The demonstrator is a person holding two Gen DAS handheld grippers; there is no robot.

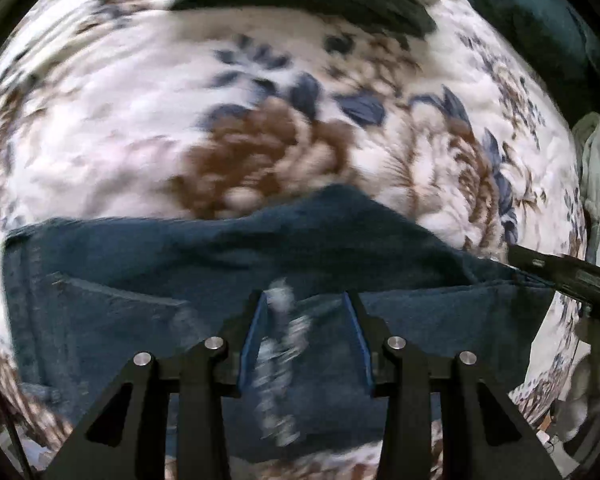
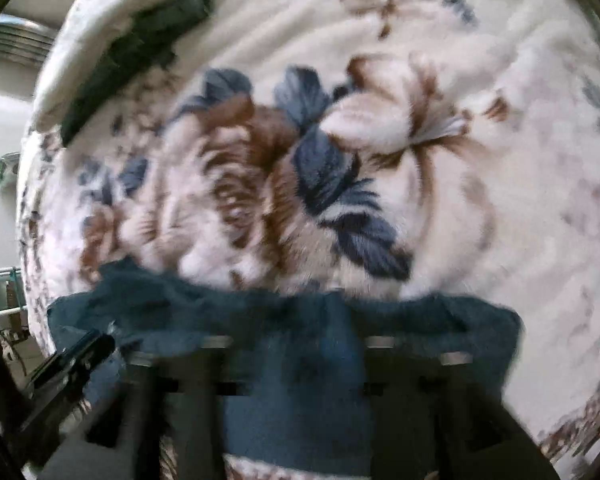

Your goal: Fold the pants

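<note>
So the dark blue denim pants (image 1: 228, 264) lie spread across the near part of the cream plush blanket with brown and blue flowers (image 1: 140, 128), long axis running left to right, directly below both downward-pointing tools. The left gripper (image 1: 306, 320) hangs over the middle with its jaws partly apart and denim showing between them, though the blur hides whether the pads actually pinch it. The right gripper (image 2: 296, 364) sits over the pants' right stretch, jaws apart with cloth between, so both look equally near, far edge bunched upward.
</note>
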